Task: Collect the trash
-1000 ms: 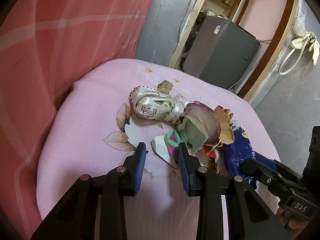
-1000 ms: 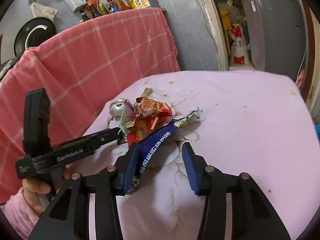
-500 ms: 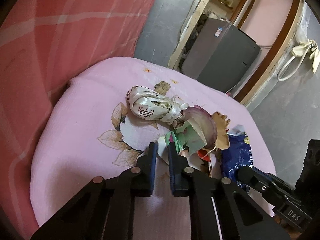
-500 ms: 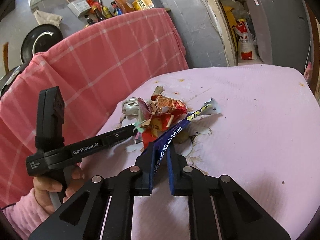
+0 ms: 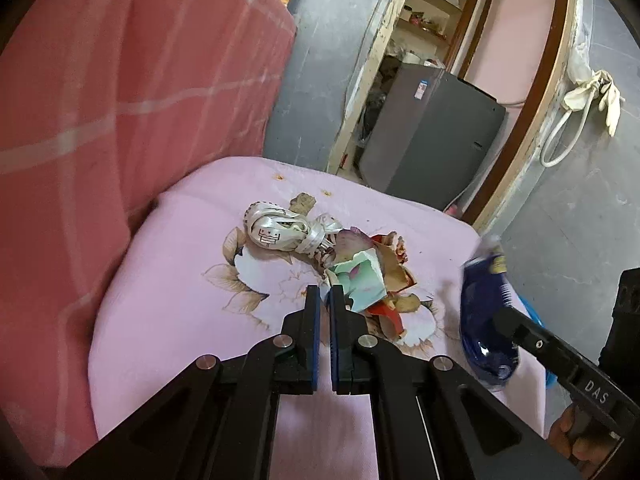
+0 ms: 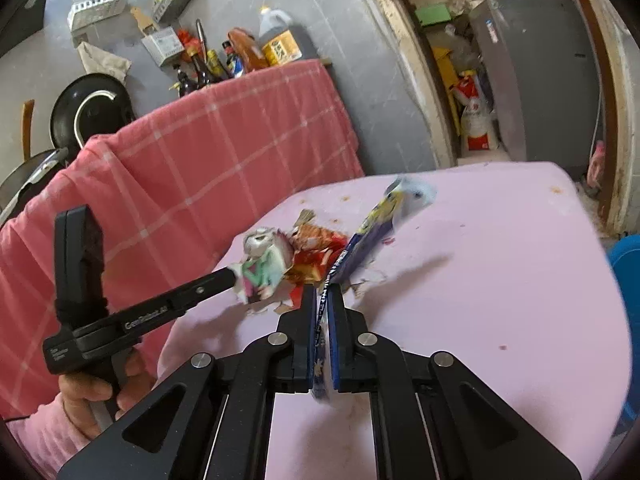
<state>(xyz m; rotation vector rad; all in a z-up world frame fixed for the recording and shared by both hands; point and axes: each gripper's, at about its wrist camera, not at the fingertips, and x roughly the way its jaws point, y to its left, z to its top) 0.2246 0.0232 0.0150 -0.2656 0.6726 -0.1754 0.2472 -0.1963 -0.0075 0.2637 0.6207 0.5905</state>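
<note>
Left wrist view: the left tongs are clamped on a green-and-white scrap at the near edge of the trash pile, their jaws nearly together with the scrap's corner pinched at the tips. The pile lies on a pink cloth covering the desk; a crumpled white ribbon sits at its far side, with brown and red bits beside the scrap. At right, the right tongs hold a blue wrapper raised just off the cloth, apart from the pile.

From the right wrist view, the right tongs are closed on that wrapper, which runs between the pads and sticks up past the tips, blurred. The left tongs hold the scrap above the cloth, gripped by a hand in a pink sleeve. A red checked cloth hangs behind the desk.
</note>
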